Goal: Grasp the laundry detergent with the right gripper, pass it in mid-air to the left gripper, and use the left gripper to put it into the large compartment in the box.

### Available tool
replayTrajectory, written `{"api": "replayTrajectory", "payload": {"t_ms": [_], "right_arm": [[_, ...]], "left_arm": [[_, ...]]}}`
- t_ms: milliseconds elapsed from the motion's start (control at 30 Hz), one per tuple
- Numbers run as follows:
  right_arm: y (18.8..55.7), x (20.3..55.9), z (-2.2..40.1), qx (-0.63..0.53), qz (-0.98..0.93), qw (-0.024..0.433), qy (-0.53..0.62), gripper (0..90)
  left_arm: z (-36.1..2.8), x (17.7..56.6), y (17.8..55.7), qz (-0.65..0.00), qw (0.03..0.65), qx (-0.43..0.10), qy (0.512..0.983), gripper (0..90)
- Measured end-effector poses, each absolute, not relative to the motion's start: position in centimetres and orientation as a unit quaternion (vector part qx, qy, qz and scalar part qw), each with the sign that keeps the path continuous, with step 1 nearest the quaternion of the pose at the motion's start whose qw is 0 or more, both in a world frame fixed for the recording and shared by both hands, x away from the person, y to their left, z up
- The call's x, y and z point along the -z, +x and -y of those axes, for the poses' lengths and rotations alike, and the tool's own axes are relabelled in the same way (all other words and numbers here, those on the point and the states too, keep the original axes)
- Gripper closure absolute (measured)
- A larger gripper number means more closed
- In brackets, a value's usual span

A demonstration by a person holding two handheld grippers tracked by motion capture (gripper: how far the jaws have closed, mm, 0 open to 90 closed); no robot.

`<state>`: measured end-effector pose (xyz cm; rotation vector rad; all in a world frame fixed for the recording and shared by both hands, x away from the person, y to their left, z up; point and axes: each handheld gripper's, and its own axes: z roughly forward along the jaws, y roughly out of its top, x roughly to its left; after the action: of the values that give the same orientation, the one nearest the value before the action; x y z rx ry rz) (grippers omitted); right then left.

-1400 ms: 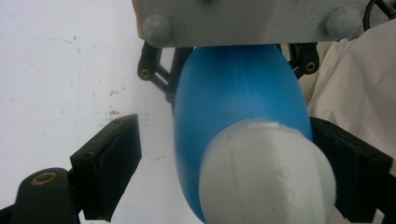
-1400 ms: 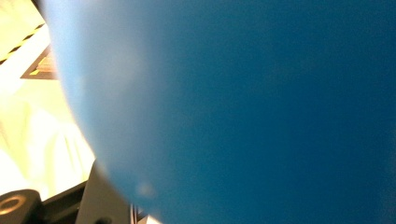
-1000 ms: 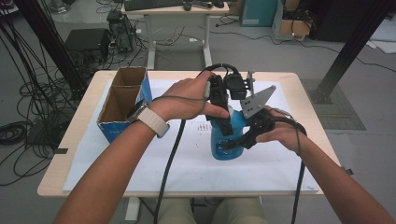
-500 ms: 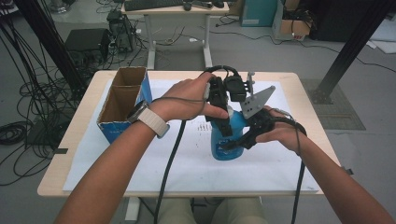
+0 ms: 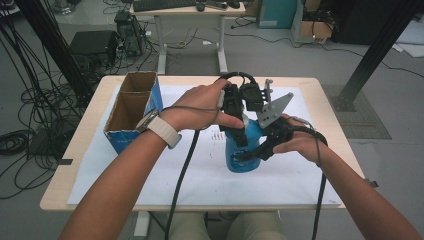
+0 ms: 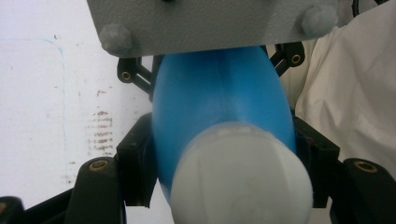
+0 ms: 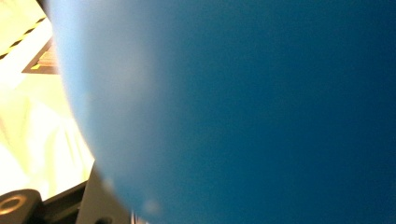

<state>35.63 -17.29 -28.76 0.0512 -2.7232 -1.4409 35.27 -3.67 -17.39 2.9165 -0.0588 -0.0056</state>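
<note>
A blue bottle [image 5: 235, 161] with a white cap stands upright on the white sheet at mid-table. My left gripper [image 5: 240, 136] comes down on it from above. In the left gripper view its black fingers [image 6: 135, 168] press both sides of the bottle [image 6: 219, 102] just below the white cap [image 6: 240, 179]; these jaws have just been closing onto it. My right gripper [image 5: 251, 152] clamps the bottle's body from the right. Seen from the right gripper, the blue wall [image 7: 233, 107] lies right against the lens.
An open cardboard box [image 5: 131, 107] with a blue side stands at the table's left. A white paper sheet [image 5: 200, 172] with small dark marks covers most of the wooden tabletop [image 5: 90, 145]. Cables trail from both grippers toward the near edge.
Both hands and the bottle keep their places in the high view; no shift shows there.
</note>
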Motion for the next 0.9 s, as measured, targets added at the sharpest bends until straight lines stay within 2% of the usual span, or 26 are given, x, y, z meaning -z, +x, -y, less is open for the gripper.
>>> {"api": "replayTrajectory", "payload": {"t_ms": [900], "right_arm": [[35.85,28.82,17.45,0.462,0.886,0.028,0.012,43.2]], "left_arm": [[3.72,17.55,35.54,0.016,0.112,0.003,0.994,37.0]]}}
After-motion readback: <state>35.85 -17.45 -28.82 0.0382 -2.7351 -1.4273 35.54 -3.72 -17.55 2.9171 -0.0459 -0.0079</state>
